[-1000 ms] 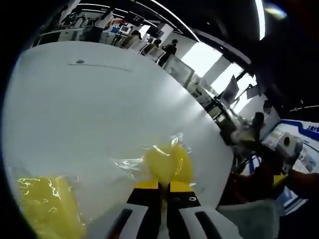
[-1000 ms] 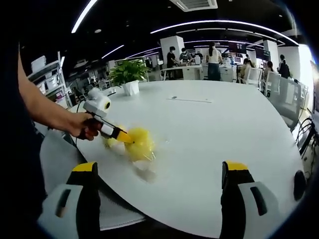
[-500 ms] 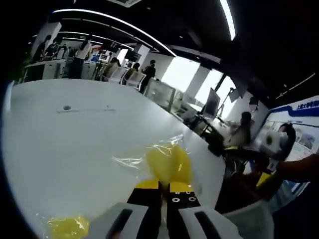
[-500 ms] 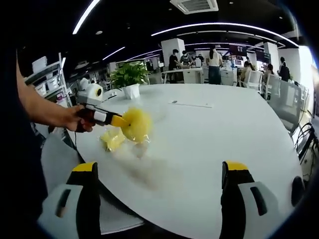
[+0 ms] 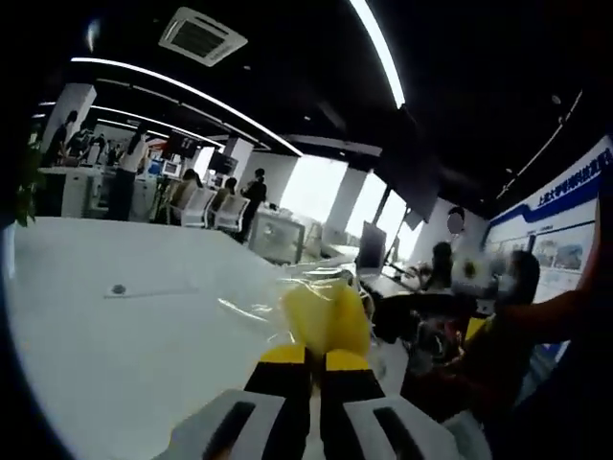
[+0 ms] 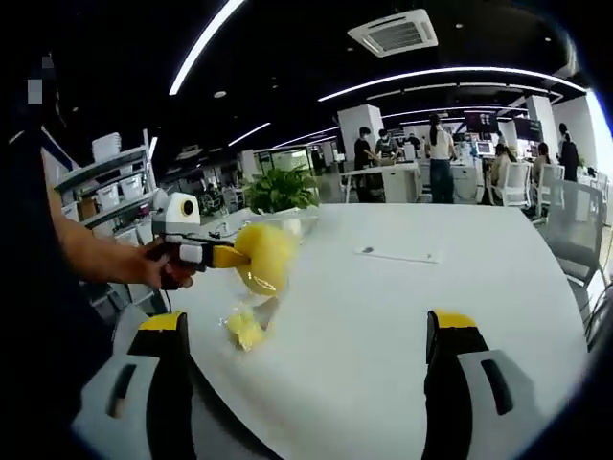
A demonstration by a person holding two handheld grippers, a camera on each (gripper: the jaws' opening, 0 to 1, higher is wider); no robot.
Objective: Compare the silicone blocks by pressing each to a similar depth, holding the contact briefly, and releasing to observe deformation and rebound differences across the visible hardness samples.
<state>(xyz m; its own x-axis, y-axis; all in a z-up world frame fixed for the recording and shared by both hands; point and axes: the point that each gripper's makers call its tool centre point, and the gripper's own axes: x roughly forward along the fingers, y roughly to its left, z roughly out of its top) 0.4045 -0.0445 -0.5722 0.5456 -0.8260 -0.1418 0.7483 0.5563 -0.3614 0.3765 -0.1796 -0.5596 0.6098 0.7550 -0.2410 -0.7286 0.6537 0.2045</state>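
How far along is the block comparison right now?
Done: one bagged yellow block is picked up. In hand: the left gripper is shut on it, above the white table. Left: a second yellow block lies on the table; the right gripper is open.

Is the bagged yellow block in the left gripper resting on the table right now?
No. In the right gripper view, the left gripper holds the bagged yellow block in the air above the white table.

- Left gripper (image 5: pixel 314 356), jaws closed on a yellow block (image 5: pixel 326 316) in clear plastic wrap.
- White table (image 5: pixel 105 335) beneath.
- People at desks far behind.
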